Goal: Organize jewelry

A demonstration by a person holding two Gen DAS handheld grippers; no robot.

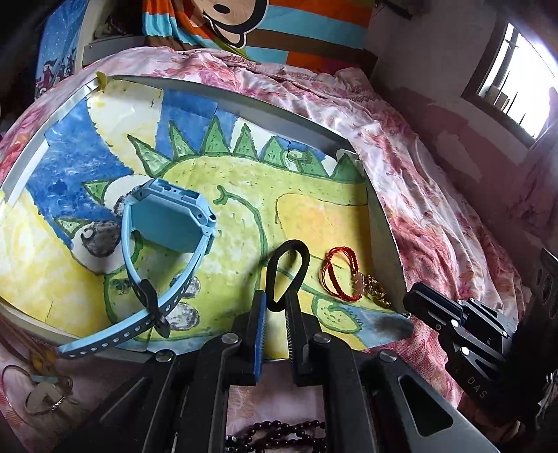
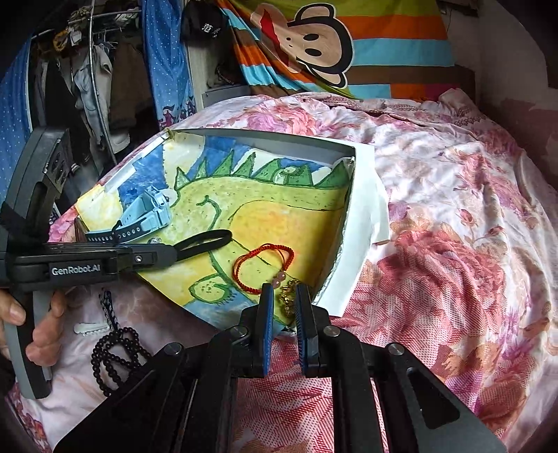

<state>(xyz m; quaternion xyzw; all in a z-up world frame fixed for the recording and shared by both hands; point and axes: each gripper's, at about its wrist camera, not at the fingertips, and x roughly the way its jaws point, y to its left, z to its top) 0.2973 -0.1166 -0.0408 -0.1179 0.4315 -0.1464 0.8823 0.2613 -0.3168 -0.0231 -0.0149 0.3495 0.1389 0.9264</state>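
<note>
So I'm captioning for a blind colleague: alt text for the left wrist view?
The left gripper pinches a black hair loop over a tray lined with a dinosaur drawing. A blue watch lies left, a red bracelet right.

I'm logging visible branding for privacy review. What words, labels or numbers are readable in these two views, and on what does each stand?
"GenRobot.AI": white print on the side of the black left gripper, seen from the right wrist.
"DAS": pale letters, cut off, on the body of the black right gripper, seen from the left wrist.
Two white characters on a dark hanging garment: too blurred to read.
Blue plastic smartwatch: no readable text.
</note>
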